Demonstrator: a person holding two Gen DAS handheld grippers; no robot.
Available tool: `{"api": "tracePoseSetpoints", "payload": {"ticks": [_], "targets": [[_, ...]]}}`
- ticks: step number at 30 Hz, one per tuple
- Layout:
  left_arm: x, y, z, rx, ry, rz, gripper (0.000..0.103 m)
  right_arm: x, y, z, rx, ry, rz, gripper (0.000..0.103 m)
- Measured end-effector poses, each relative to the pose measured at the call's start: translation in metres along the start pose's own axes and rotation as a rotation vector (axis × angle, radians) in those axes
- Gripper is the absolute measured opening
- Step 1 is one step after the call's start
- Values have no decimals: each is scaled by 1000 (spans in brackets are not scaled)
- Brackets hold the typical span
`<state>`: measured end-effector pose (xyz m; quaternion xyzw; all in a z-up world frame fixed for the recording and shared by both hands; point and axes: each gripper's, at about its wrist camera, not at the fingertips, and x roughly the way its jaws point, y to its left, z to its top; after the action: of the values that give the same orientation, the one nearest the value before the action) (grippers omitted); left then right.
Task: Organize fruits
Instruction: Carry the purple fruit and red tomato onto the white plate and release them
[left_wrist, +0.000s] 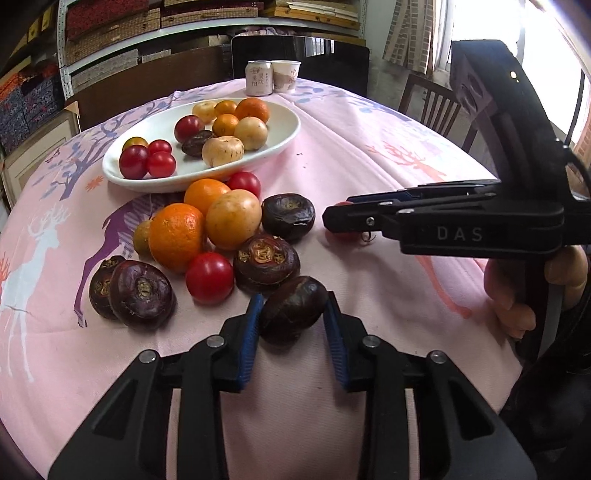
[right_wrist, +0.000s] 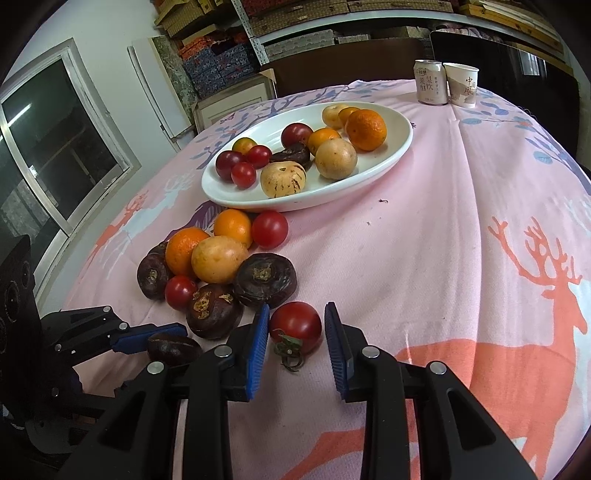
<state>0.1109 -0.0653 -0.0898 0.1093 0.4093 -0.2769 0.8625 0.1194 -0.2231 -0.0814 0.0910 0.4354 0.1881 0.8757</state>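
Your left gripper (left_wrist: 293, 317) pinches a dark, glossy water chestnut (left_wrist: 293, 308) at the pile's near edge; your right gripper (right_wrist: 296, 328) clamps a shiny red tomato (right_wrist: 295, 322) with a curled green stem, just right.

The table (right_wrist: 461, 229) was covered by a pink cloth (left_wrist: 369, 147) printed with deer and trees, and on it, toward ten o'clock in the left wrist view, lay a white oval plate (left_wrist: 291, 127) of fruit. At twelve o'clock, by the far edge, a drink can (left_wrist: 258, 78) and a paper cup (left_wrist: 285, 75) stood touching. Below the plate a loose heap of oranges (left_wrist: 177, 234), tomatoes (left_wrist: 209, 278) and dark water chestnuts (left_wrist: 142, 293) rested on the cloth.
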Motion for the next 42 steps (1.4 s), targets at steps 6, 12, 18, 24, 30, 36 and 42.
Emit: {"api": "tracePoseSetpoints", "payload": {"ticks": [6,12,18,24,30,36,42], "targets": [[-9,7,-1,-39,-47,-3,32,-2,-1,0,6,-11,10,32],[-16,19,0,-108,-83,-2,32,-7,-2,-1,10,-32,25,32],[-28,32,3,-155,-118,5,32,-25,-2,-1,-7,-119,90,30],[-41,46,16,-164,-161,33,33,-57,18,10,-152,-211,42,30],[-44,55,14,-179,-156,28,33,-50,23,7,-230,-88,11,50],[-37,56,3,-200,-135,21,33,-2,18,4,-216,32,-106,48],[-37,54,-4,-201,-131,25,33,-1,23,-1,-223,36,-107,28]]}}
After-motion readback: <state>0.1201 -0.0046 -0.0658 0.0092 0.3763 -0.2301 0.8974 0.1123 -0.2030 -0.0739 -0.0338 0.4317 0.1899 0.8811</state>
